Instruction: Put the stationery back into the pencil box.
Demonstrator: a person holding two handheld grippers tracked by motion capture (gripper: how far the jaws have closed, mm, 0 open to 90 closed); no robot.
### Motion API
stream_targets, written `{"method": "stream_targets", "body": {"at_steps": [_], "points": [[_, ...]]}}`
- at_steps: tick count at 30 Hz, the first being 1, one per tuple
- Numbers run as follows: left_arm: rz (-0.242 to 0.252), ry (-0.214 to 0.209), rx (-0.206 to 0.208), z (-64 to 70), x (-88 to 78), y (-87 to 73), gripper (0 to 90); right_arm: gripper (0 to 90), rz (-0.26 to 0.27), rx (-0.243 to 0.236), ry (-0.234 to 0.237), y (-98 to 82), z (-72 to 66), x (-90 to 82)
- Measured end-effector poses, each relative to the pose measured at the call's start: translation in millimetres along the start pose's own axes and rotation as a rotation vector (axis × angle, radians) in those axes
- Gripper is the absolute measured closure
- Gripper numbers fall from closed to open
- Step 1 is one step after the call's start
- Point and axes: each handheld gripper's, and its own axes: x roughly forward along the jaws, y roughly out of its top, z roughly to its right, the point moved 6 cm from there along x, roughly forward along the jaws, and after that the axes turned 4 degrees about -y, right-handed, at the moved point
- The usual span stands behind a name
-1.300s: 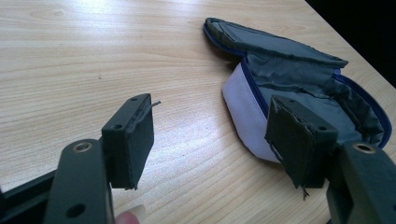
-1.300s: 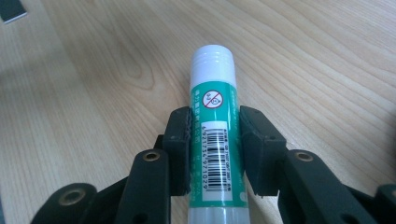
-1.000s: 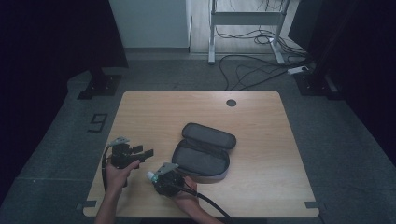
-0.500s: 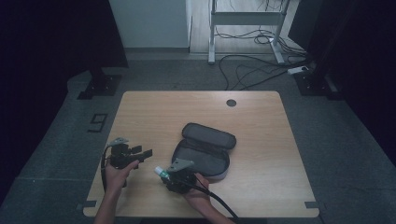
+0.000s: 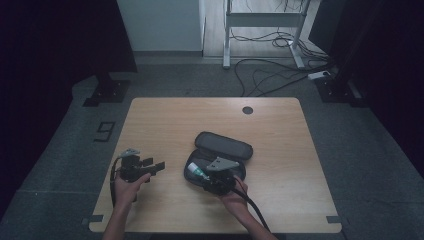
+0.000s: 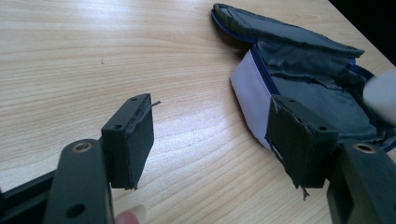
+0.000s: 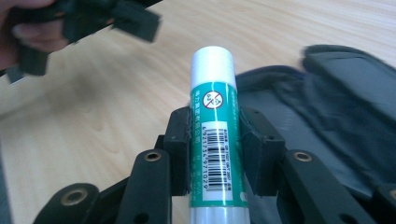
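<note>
A dark zip case (image 5: 220,155) lies open on the wooden table (image 5: 165,120), its lid folded back (image 6: 280,32) and its grey lining (image 7: 336,116) showing. My right gripper (image 5: 202,175) hovers over the open case, shut on a green and white glue stick (image 7: 215,135) whose white cap (image 7: 211,63) points away from me. The stick's green end (image 5: 196,173) shows over the case's left part. My left gripper (image 5: 159,165) is open and holds nothing, just left of the case, low over the table. Its fingers (image 6: 130,135) frame the case's pale side wall (image 6: 250,100).
A round cable hole (image 5: 247,110) sits near the table's far edge. Beyond the table are floor cables (image 5: 270,75), a desk frame (image 5: 260,20) and a dark stand base (image 5: 107,92). Bare wood lies left of and behind the case.
My right gripper has carried the glue stick to the right, from beside the case's near left edge to over its open inside. The left gripper has barely moved.
</note>
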Motion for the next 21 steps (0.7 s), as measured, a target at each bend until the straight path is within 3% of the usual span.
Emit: {"method": "stream_targets", "body": {"at_steps": [4, 14, 21], "points": [[-0.014, -0.006, 0.009, 1.9, 3.5, -1.5, 32.3, 64.7, 0.007, 0.032, -0.035, -0.3, 16.4, -2.2], [-0.029, -0.007, 0.017, 2.5, 5.3, -3.6, 32.2, 64.7, -0.047, 0.067, -0.119, -15.2, 48.4, 9.1], [-0.041, -0.007, 0.029, 5.0, 6.8, -4.9, 31.9, 64.7, -0.075, 0.07, -0.155, -21.3, 58.5, 9.9]]}}
